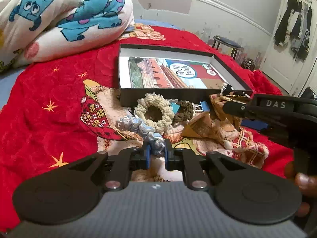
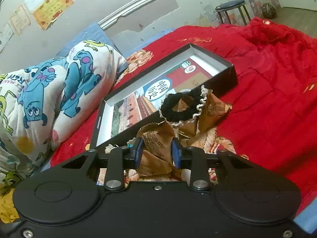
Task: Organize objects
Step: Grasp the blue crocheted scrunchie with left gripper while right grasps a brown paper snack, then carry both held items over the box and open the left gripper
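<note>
Red blanket [image 1: 49, 79] across the bed. In the left wrist view: left gripper [image 1: 156, 154] low at centre, blue-padded fingers [image 1: 147, 154] closed on the near end of a grey-blue scrunchie [image 1: 138, 127]. Just beyond, a cream scrunchie [image 1: 153, 113] and a brown scrunchie [image 1: 185, 110] lying against the near wall of an open black box [image 1: 164, 97], a printed picture on its floor. Tan packets [image 1: 204, 127] heaped right of the scrunchies. Right gripper's body at the right edge, above the packets. Cartoon-print quilt [image 1: 59, 15] bunched at upper left; stool [image 1: 227, 41] by the wall.

In the right wrist view: right gripper [image 2: 157, 152], fingers [image 2: 176, 152] clamped on a tan packet [image 2: 156, 140]. Beyond it a black scrunchie [image 2: 178, 107] with white trim, resting on another packet [image 2: 214, 107] and against the box [image 2: 223, 77]. Quilt [image 2: 59, 95] at left, stool [image 2: 231, 8] at upper right.
</note>
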A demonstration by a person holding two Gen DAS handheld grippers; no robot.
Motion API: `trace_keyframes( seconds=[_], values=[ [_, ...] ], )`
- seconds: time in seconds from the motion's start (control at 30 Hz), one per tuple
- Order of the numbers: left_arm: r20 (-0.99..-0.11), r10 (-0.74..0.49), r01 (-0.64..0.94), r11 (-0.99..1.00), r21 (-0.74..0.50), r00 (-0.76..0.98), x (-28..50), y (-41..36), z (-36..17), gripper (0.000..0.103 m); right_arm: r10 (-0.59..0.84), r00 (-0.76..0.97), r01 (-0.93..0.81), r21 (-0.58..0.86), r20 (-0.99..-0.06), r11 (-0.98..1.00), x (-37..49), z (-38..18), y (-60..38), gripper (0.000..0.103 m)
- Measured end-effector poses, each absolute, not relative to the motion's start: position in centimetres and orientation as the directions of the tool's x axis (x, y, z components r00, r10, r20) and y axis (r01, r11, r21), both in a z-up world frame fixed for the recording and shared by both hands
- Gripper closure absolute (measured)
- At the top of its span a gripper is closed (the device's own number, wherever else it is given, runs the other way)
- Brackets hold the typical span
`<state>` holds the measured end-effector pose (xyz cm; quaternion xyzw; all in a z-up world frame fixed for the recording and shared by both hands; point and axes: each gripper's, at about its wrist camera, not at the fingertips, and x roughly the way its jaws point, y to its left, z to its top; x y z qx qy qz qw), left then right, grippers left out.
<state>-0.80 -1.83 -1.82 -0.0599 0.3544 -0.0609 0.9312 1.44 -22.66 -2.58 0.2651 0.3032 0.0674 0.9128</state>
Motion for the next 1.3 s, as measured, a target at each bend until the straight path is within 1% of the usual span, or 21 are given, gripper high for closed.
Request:
trace_keyframes(
  seconds=[0.17,0.5,0.8,1.03,1.3],
  values=[
    [-0.634,-0.157,0.061,0.983,-0.171,0.758,-1.1,-1.3,-1.2,0.087,0.294,0.812,0.023,0.531,-0.504,0.847,0.6,-1.4,-22.5,0.076],
    [-0.603,-0.172,0.069,0.979,-0.190,0.779,-1.5,-0.8,-0.4,0.087,0.325,0.808,-0.016,0.534,-0.491,0.846,-0.8,0.3,-21.3,0.077],
    [-0.552,-0.186,0.116,0.980,-0.160,0.813,-2.2,-0.6,1.2,0.087,0.347,0.832,-0.081,0.523,-0.433,0.848,-1.4,4.0,-20.6,0.078],
    [-0.483,-0.162,0.090,0.981,-0.169,0.860,-1.0,0.7,4.3,0.086,0.366,0.845,-0.129,0.516,-0.389,0.847,-0.5,7.3,-20.2,0.078],
    [-0.417,-0.158,0.086,0.979,-0.187,0.895,3.6,1.2,8.6,0.086,0.375,0.850,-0.162,0.495,-0.369,0.854,2.7,11.6,-19.7,0.078]
  ],
)
